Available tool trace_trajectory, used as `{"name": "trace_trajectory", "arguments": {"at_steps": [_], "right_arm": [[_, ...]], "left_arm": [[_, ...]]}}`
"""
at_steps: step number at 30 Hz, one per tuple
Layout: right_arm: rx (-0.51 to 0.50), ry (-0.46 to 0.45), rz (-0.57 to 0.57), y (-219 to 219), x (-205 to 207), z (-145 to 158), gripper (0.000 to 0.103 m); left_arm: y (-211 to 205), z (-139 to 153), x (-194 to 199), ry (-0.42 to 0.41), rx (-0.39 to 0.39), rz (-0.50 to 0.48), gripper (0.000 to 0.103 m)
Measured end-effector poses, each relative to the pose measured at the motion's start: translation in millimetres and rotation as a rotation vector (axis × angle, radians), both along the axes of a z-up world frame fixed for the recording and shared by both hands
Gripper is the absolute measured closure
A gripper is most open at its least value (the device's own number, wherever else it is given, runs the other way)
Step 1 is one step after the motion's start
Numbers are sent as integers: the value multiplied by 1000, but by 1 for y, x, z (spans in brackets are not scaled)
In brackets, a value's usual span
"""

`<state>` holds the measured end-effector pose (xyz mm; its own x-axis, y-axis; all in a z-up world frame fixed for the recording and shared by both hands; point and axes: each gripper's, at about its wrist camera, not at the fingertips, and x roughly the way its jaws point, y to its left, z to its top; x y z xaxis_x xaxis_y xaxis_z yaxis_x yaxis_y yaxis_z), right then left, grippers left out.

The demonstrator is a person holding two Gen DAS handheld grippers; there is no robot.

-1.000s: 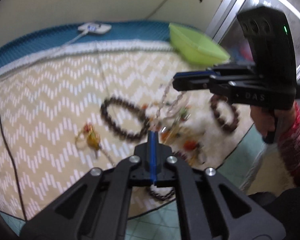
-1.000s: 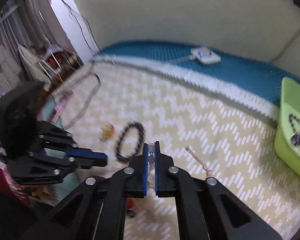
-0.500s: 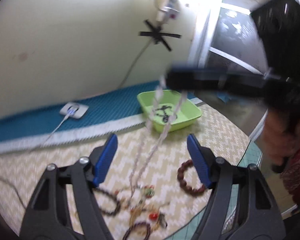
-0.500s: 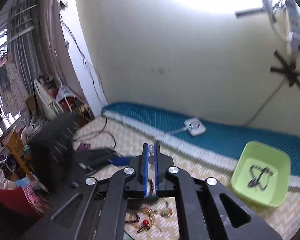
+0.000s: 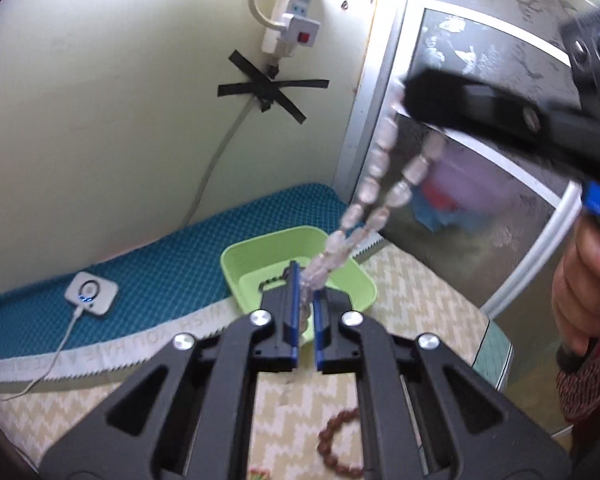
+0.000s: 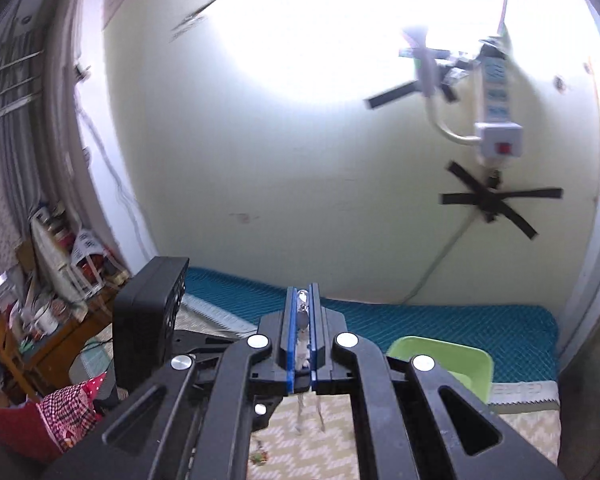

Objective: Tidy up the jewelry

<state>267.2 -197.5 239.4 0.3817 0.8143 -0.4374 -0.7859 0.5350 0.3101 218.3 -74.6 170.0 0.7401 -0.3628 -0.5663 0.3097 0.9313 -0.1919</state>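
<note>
**Necklace stretched between both tongs**

Beads of a pale, translucent necklace [image 5: 374,178] ran in a doubled strand from our left tongs [image 5: 306,312] up to our right tongs [image 5: 410,92], which crossed the upper right of the left wrist view. We had the left tongs nearly closed, their blue pads pinching the lower end of the strand. In the right wrist view our right tongs [image 6: 302,336] were likewise almost closed, with a few clear beads of the necklace [image 6: 302,316] caught between the pads and two thin ends hanging below them.

We held both tools above a patterned zigzag mat [image 5: 416,292]. On it, just behind the left tongs, sat a light green tray [image 5: 260,256] with a dark beaded piece [image 5: 272,280] inside; how much of that piece lay in the tray we could not tell, since the tongs covered it. A brown bead bracelet [image 5: 336,444] lay on the mat nearer to us, well apart from the tray. A teal mat [image 5: 148,264] ran along the wall, carrying a small white device [image 5: 91,293] with its cable. A white power strip [image 5: 296,16] hung on the wall above. Our right hand [image 5: 584,280] gripped the handle of its tool at the right edge.
</note>
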Motion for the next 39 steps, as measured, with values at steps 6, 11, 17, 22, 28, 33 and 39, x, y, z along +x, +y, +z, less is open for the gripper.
{"name": "trace_trajectory", "arguments": {"at_steps": [6,11,17,22,28,33,39], "right_arm": [[0,96,-64,-25,45,-48,103],[-36,200,-83,-26,70,-102,103],[-72,297,-81,-14,85,-159,103],[-65,379,-76,-8,93,-179,103],[4,360,-77,-21,71,-160,97],[0,364,2,-20,23,-165,97],[-139,374,135,13,-48,-205,97]], "left_arm": [[-19,-16,48,61,-25,7,98],[-24,-49,83,140,-30,22,98],[-21,-95,110,303,-15,76,93],[-12,-103,102,339,-9,81,86],[9,-68,58,254,-32,78,86],[53,-62,-13,199,-46,105,86],[90,-107,-101,246,-70,119,86]]}}
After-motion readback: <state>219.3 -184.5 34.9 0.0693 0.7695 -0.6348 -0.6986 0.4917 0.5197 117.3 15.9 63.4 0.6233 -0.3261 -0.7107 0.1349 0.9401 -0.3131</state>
